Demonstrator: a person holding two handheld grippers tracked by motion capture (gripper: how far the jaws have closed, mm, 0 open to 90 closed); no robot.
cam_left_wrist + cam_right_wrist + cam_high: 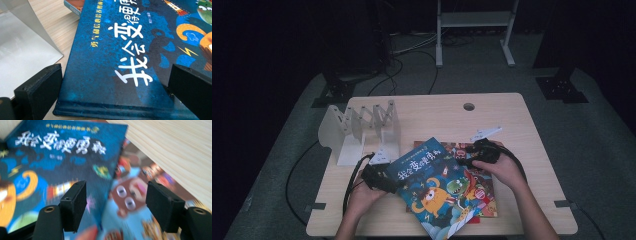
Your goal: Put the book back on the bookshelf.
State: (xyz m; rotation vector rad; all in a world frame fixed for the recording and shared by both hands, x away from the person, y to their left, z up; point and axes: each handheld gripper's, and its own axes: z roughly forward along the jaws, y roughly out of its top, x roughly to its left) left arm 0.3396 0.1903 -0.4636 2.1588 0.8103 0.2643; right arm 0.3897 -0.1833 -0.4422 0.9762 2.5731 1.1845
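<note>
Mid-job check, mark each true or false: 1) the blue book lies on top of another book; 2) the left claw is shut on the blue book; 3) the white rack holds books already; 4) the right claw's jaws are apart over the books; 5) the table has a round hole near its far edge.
1) True: the blue book overlaps the red book beneath it.
2) False: the left claw is open, jaws either side of the book's corner.
3) False: the white rack shows no books in its slots.
4) True: the right claw is open.
5) True: the round hole is in the table.
</note>
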